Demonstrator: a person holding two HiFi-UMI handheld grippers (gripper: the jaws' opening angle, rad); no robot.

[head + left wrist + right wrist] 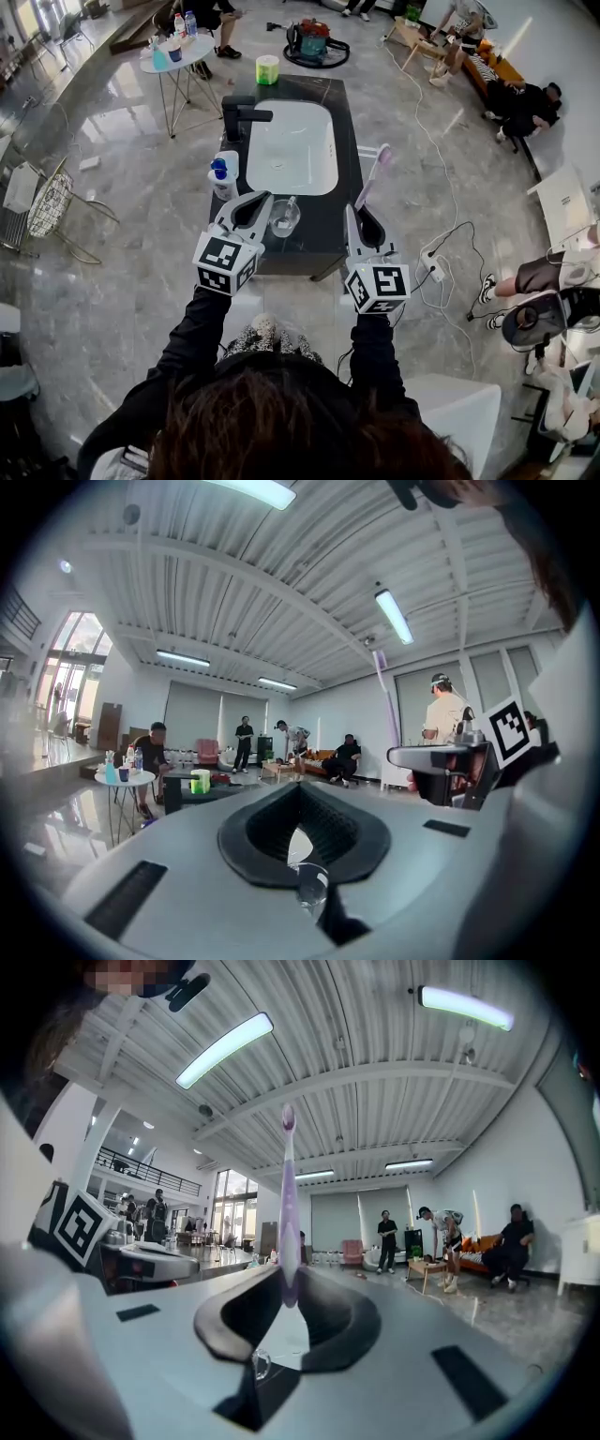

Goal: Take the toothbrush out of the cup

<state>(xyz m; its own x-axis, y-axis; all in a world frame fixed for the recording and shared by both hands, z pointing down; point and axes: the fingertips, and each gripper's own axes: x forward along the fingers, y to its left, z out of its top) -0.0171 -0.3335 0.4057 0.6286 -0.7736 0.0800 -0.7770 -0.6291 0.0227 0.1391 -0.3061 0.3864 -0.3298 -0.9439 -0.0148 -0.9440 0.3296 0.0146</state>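
A clear glass cup stands on the black counter in front of the white sink. My left gripper hovers just left of it with its jaws together and nothing between the pads. In the left gripper view the cup shows through the gap below the left gripper. My right gripper is shut on the handle of a purple toothbrush, which stands upright, clear of the cup. The right gripper view shows the toothbrush rising from the right gripper, with the cup below.
The sink basin and a black faucet fill the counter's middle. A blue-capped bottle stands at my left gripper's far side, a green roll at the far end. Cables and a power strip lie right; people sit around.
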